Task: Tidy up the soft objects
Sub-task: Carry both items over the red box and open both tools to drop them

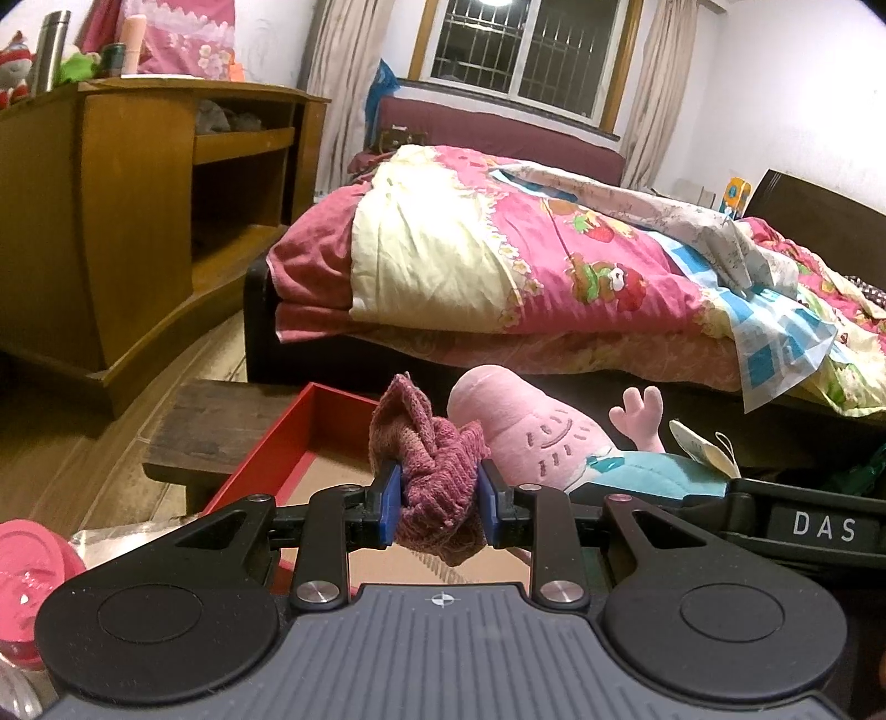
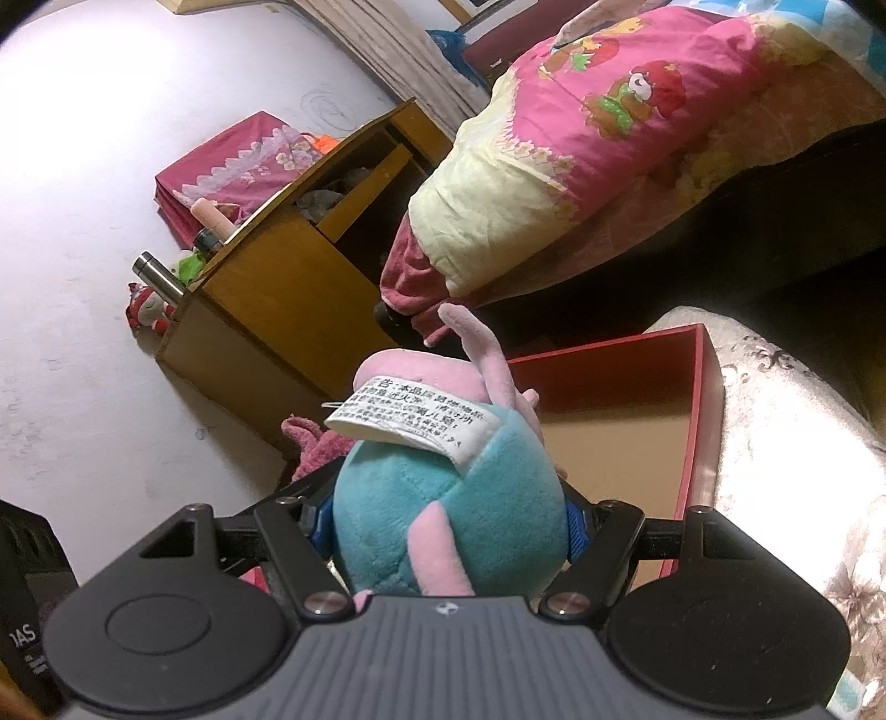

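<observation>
The left gripper (image 1: 437,501) is pinching a crumpled maroon knitted cloth (image 1: 429,459) over the open red cardboard box (image 1: 266,448). At its two o'clock, the right gripper (image 2: 448,526) is clamping a pink-and-teal plush pig toy (image 2: 443,498), probably above the box too.

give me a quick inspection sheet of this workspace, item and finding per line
surface: wooden floor, low dark wooden stool beside the box
job's things: open red box, cardboard bottom bare where visible; maroon knitted cloth; pink and teal plush toy with white label
clutter: pink plastic item at lower left
grippers: left tongs shut on the cloth; right tongs shut on the plush toy's teal body
cables: nothing seen
surroundings: bed with pink quilt, wooden cabinet, barred window
</observation>
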Action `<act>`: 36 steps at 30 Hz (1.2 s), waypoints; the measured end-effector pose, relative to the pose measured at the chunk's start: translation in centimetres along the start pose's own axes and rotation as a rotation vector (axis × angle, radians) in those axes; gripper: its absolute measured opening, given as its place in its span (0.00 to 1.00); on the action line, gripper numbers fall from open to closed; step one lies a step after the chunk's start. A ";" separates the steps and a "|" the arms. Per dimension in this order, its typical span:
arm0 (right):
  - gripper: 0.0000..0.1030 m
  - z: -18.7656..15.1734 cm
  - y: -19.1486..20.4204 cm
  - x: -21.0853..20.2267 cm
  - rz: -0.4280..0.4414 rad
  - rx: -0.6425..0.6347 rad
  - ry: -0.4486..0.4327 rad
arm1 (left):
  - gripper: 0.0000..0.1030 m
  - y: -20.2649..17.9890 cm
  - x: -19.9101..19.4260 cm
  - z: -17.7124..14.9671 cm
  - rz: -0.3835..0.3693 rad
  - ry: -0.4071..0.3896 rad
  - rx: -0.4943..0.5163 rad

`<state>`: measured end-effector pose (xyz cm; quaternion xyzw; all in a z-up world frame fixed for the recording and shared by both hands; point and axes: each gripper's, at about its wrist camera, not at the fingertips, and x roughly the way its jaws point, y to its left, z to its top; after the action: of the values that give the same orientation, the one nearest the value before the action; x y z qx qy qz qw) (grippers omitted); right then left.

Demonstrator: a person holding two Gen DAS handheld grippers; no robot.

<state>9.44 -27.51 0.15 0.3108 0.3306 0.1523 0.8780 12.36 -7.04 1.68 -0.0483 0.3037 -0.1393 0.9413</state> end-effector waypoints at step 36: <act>0.51 1.3 -4.1 3.6 -0.138 0.055 0.016 | 0.61 -0.2 6.3 -0.5 0.104 0.059 0.113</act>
<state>13.24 -29.48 -3.47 0.3100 0.3624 0.0849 0.8749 16.89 -9.06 -2.22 0.0251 0.3251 -0.1084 0.9391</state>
